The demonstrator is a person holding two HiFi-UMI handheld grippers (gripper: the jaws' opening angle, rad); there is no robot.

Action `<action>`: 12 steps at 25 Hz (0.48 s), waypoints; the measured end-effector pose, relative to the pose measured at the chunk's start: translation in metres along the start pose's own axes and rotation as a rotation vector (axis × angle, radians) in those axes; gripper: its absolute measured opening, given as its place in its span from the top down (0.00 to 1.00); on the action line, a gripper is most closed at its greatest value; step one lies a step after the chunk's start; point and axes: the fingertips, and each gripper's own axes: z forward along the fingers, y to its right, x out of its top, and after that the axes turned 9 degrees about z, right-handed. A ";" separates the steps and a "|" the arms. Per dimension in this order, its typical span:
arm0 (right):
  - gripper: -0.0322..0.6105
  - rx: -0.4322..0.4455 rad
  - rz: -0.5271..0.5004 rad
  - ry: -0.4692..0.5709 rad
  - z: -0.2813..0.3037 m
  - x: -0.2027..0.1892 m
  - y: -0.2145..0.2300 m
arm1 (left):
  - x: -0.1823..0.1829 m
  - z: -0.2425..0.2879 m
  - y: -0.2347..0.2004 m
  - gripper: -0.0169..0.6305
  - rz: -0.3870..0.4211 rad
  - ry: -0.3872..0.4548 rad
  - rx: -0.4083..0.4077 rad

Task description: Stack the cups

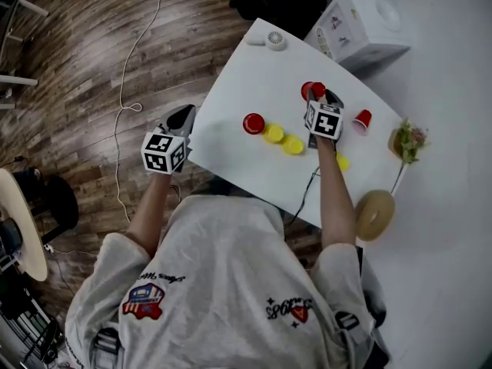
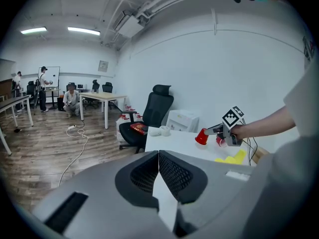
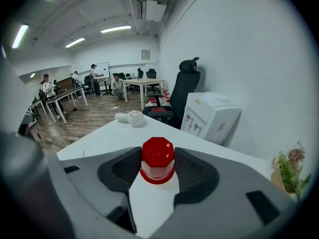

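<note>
The right gripper reaches out over the white table, and its jaws are clamped on a red cup. The cup is upside down, base toward the camera and rim on the far side, with a pad pressed against each of its flanks. Whether its rim touches the table I cannot tell.

Ahead of these jaws and a little to their left, a small white fan lies near the table's far edge. Ahead and to the right stands a white box, with a black office chair beyond the table between the two. Far off to the jaws' right, a plant shows at the table's edge.

From the head view, a second red cup stands upside down on the table, well to the left of the right jaws. Two yellow cups lie just beside each other behind those jaws, close to the left of the gripper's marker cube. A third yellow cup lies behind the cube on its right. A tipped red cup lies on its side to the right of the gripper.

The left gripper hangs off the table's near left edge. Its jaws are clenched together with nothing between them — the two pads meet along a single seam. Ahead of them and to the right, across the table, the other gripper and its cup are in sight.
</note>
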 end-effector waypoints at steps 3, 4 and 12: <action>0.62 0.049 0.010 0.025 -0.025 0.007 -0.015 | 0.006 0.002 0.005 0.96 0.010 0.015 -0.024; 0.62 0.067 0.014 0.031 -0.034 0.009 -0.020 | 0.008 0.003 0.007 0.96 0.014 0.021 -0.034; 0.62 0.199 -0.096 0.017 -0.097 -0.014 -0.091 | 0.020 0.009 0.030 0.96 0.036 0.053 -0.119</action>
